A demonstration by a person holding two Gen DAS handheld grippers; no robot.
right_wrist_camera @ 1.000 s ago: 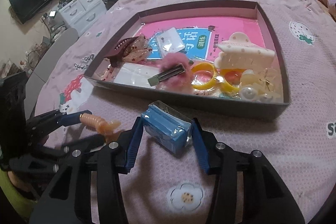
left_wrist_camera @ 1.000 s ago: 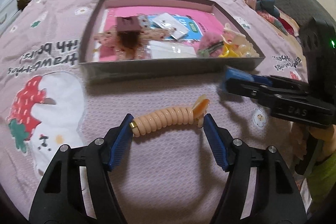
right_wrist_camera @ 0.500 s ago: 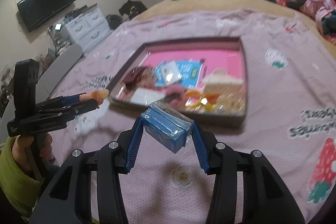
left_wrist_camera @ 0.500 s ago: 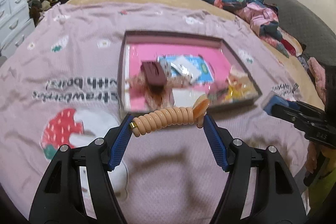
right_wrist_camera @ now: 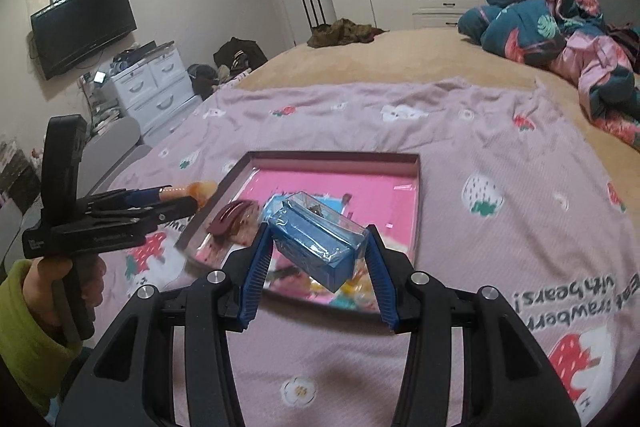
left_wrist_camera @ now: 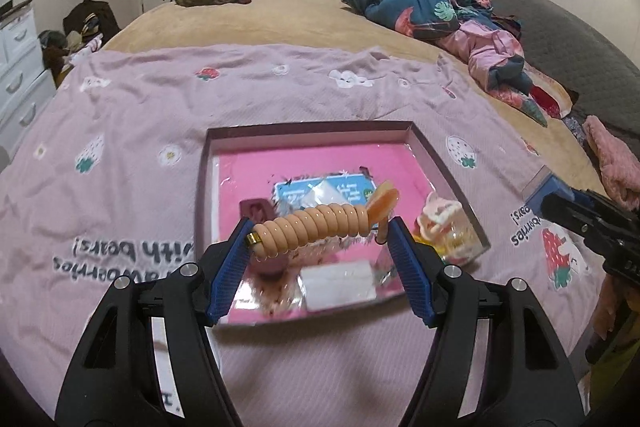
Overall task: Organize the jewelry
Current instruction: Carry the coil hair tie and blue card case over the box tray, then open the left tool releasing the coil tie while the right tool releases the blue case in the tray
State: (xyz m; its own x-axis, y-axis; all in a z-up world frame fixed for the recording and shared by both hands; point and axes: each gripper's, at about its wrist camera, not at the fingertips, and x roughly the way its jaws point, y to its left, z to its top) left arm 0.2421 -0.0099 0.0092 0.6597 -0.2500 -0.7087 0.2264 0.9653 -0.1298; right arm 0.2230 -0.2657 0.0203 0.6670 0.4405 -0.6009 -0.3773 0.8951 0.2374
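My left gripper [left_wrist_camera: 320, 233] is shut on a peach coiled hair tie [left_wrist_camera: 316, 223] with a gold clasp, held end to end above the bed. My right gripper [right_wrist_camera: 316, 241] is shut on a small blue box in clear wrap [right_wrist_camera: 316, 247]. Below both lies a shallow tray [left_wrist_camera: 312, 129] with a pink bottom, holding a dark red hair claw [right_wrist_camera: 232, 215], a white card, yellow rings and a cream clip [left_wrist_camera: 438, 213]. In the right wrist view the left gripper [right_wrist_camera: 196, 193] hangs left of the tray, held by a hand in a green sleeve [right_wrist_camera: 28, 315].
The tray rests on a lilac strawberry-print blanket [left_wrist_camera: 120, 147] over a tan bed. Crumpled blue and pink bedding [left_wrist_camera: 432, 7] lies at the far right. White drawers [right_wrist_camera: 154, 87] and a wall TV [right_wrist_camera: 84, 23] stand left of the bed.
Both grippers have risen well above the blanket with their items still held; the tray now looks smaller and farther below, and more of the room shows.
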